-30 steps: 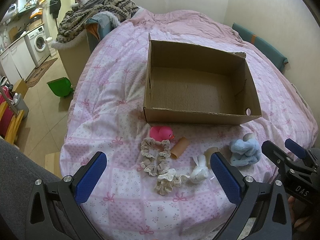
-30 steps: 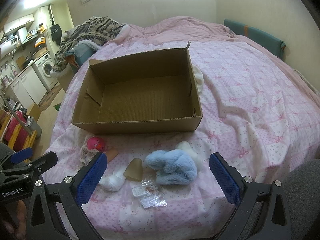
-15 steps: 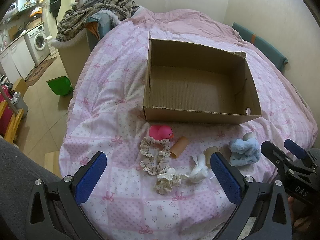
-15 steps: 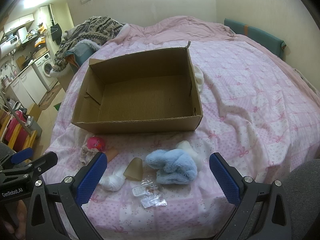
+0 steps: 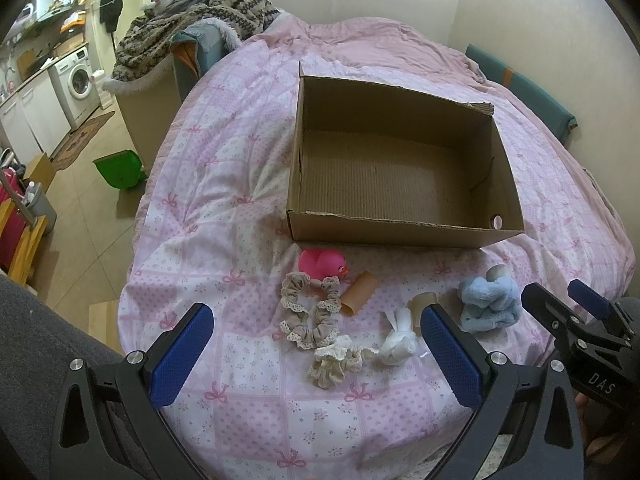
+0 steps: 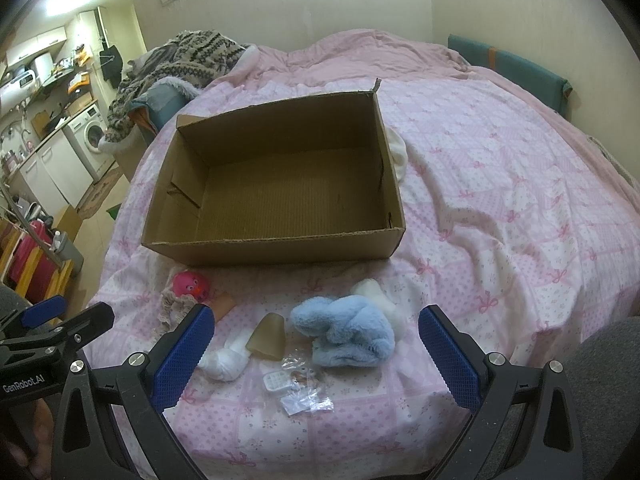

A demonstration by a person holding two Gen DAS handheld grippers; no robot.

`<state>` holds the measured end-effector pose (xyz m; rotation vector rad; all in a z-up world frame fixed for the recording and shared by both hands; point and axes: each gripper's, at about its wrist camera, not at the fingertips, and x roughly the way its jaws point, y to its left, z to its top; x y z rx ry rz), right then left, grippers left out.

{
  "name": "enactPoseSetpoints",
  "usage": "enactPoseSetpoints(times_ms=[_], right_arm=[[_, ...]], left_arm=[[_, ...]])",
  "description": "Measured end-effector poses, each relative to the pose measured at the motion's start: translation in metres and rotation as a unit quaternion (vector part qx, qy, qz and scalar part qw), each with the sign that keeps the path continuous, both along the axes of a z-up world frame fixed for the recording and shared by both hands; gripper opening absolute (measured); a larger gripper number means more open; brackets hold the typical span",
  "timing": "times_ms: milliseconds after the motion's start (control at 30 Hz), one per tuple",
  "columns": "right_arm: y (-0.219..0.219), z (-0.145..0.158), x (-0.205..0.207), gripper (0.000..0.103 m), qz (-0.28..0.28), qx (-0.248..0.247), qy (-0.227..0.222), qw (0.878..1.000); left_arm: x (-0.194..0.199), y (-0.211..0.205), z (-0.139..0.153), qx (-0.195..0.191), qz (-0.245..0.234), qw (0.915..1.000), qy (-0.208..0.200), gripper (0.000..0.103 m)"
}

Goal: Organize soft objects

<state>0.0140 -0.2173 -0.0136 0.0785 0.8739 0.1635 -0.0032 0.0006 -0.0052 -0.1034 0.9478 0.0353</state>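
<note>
Nothing packed yet — box (image 5: pixel 400 168) empty on the bed (image 6: pixel 500 184). Scrunchies (image 5: pixel 310 312), duck (image 5: pixel 322 262), blue plush (image 6: pixel 344 332) just before it. Left tongs (image 5: pixel 316 354), right tongs (image 6: pixel 316 354) — both spread apart, holding nothing.

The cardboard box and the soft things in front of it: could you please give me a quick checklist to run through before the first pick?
1. Cardboard box open and empty: ok.
2. Left gripper open, holding nothing: ok.
3. Right gripper open, holding nothing: ok.
4. Blue plush lies free between the right gripper's fingers' line: ok.
5. Beige scrunchie clear of neighbours: not ok, it touches the pink duck.
6. Plastic wrapper counts as soft: cannot tell.
</note>
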Motion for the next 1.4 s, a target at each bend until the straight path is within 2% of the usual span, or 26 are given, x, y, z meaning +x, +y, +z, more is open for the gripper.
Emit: enactPoseSetpoints(times_ms=[633, 833, 933, 1100, 1267, 1400], right_arm=[[-0.001, -0.003, -0.001, 0.103, 0.001, 0.0, 0.004, 1.0], [-0.011, 0.001, 0.002, 0.103, 0.0, 0.043, 0.014, 0.999], [-0.019, 0.0, 0.009, 0.103, -0.004, 0.065, 0.044, 0.997], [-0.033, -0.008, 0.03, 0.103, -0.018, 0.078, 0.103, 0.991], [-0.04, -0.029, 0.052, 0.103, -0.015, 0.079, 0.179, 0.981], [-0.041, -0.042, 0.064, 0.103, -0.009, 0.079, 0.211, 0.974]], left_arm=[[0.003, 0.005, -0.006, -0.001, 0.011, 0.9998, 0.016, 0.103], [0.006, 0.013, -0.003, 0.0, 0.025, 0.9994, 0.023, 0.103], [0.017, 0.026, -0.006, -0.016, 0.047, 0.9972, 0.056, 0.103], [0.035, 0.047, -0.028, -0.025, 0.082, 0.9879, 0.129, 0.103], [0.044, 0.039, -0.058, -0.051, 0.057, 0.976, 0.204, 0.1], [0.049, 0.023, -0.074, -0.081, 0.032, 0.9684, 0.234, 0.085]])
